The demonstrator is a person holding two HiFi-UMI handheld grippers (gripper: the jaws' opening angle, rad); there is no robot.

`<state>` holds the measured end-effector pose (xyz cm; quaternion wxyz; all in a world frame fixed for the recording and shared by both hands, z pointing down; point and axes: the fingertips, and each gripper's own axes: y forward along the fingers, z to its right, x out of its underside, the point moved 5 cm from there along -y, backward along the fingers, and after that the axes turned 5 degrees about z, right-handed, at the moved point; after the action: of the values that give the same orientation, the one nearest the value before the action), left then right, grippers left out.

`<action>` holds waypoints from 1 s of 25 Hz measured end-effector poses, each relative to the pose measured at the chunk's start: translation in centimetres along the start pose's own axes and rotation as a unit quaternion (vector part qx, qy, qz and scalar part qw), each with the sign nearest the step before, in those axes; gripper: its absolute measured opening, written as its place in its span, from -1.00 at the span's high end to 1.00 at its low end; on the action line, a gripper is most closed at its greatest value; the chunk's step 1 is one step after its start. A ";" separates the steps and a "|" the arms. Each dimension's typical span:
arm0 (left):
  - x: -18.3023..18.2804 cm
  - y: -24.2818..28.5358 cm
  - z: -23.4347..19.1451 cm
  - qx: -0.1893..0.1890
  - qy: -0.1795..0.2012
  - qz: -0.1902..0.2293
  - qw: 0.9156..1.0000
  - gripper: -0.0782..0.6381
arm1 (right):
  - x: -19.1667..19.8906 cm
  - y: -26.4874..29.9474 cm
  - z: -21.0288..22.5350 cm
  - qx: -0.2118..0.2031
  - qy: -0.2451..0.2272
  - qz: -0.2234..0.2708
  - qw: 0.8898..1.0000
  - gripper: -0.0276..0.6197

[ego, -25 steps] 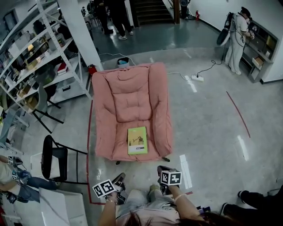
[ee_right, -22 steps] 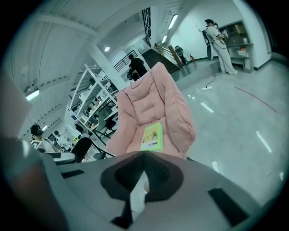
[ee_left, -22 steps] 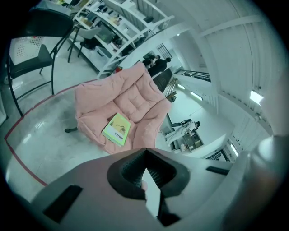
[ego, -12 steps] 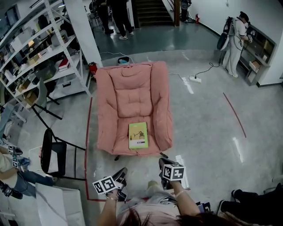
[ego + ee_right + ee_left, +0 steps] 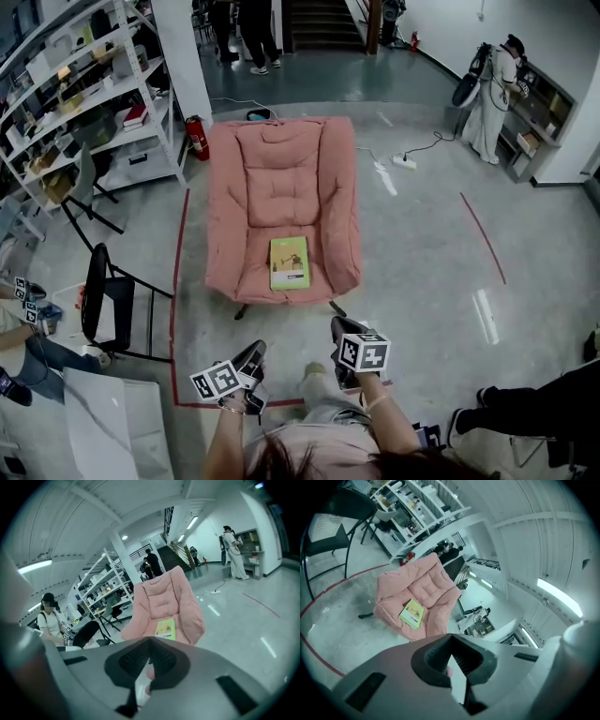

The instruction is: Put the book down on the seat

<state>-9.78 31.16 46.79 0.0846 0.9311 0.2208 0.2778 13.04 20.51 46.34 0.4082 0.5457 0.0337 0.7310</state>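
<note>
Pink padded chair [image 5: 281,187]: centre of the floor, backrest away from the person; frame mostly hidden under the cushion, only two dark feet showing at the front.

White shelving rack [image 5: 89,103]: left side, cut off by the picture edge; contents too small to name.

Black folding chair [image 5: 105,305]: left of the pink chair, apart from it.

Book [image 5: 289,262]: green cover up, flat on the front of the seat cushion, well apart from both grippers; cover print unreadable.

Left gripper [image 5: 251,358]: low, held near the person's body, pointing toward the pink chair; jaws clenched together, nothing between them.

Right gripper [image 5: 339,330]: beside it, same heading; jaws clenched, empty.
</note>
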 end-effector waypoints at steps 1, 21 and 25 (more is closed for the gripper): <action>0.2 -0.7 0.0 0.002 -0.002 0.001 1.000 0.79 | 0.1 -0.5 -0.5 -0.001 -0.003 0.003 1.000 0.87; 4.1 -9.7 1.8 0.008 -0.020 0.052 0.998 0.79 | 3.4 -11.9 -6.3 -0.002 -0.049 0.013 0.999 0.87; 4.0 -10.9 2.3 0.013 -0.028 0.064 0.997 0.79 | 3.8 -13.0 -7.2 -0.030 -0.051 0.017 0.998 0.87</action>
<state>-9.47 42.57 43.77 0.0607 0.9519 0.1616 0.2533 14.08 34.36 39.91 0.4130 0.5703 -0.0188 0.7098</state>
